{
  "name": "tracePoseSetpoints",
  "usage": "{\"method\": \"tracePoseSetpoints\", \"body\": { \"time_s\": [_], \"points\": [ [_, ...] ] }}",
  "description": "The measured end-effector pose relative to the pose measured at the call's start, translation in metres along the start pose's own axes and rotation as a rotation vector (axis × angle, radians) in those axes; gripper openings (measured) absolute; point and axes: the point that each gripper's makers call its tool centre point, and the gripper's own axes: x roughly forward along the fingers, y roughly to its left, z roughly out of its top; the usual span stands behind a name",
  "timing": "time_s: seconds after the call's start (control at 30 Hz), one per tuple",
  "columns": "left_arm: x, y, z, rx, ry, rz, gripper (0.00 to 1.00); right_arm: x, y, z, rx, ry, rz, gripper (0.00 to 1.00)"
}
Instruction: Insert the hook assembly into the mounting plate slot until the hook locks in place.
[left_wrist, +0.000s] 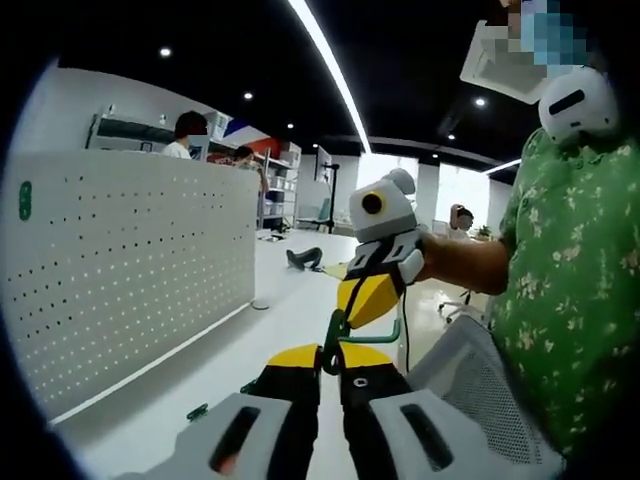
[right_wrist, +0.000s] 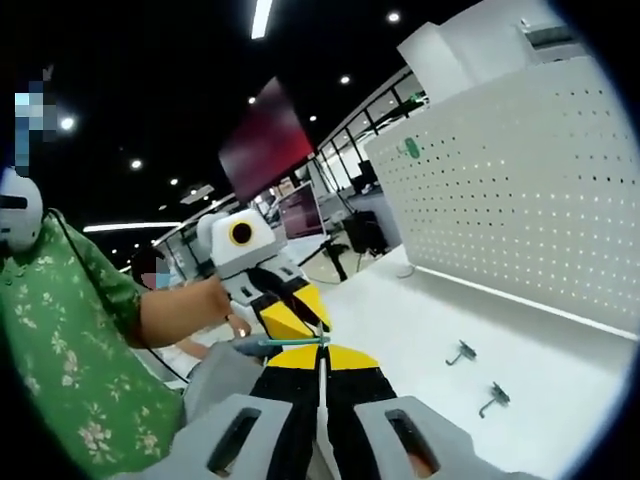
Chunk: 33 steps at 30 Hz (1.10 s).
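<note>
Left gripper (left_wrist: 331, 362): jaws pressed together on a green wire hook (left_wrist: 368, 338); the yellow tips meet around the hook's upright leg.
Right gripper (right_wrist: 322, 352): jaws brought together on the same green piece (right_wrist: 288, 342), seen here as a thin bar crossing just above the yellow tips.
Meeting point: the two grippers face each other tip to tip over the table edge; each appears in the other's view, held by a person in a green floral shirt (left_wrist: 575, 300).
Table (right_wrist: 440, 310): white and smooth, running along the foot of the pegboard.
Pegboard (left_wrist: 130, 260): white perforated panel standing upright on the table, with a small green oval tag (left_wrist: 25, 200) near one upper corner.
Loose hooks (right_wrist: 460, 352): two small metal ones lie on the table, near each other, short of the pegboard.
Room: open office with a black ceiling, long light strips, round spotlights and shelving; people stand behind the pegboard (left_wrist: 185, 135).
</note>
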Motion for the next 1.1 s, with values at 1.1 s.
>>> {"method": "tracePoseSetpoints", "body": {
  "time_s": [1.1],
  "points": [
    [-0.006,-0.004,0.005,0.329,0.092,0.218,0.17,-0.008,-0.023,0.011,0.093,-0.072,-0.09,0.0]
  ]
}}
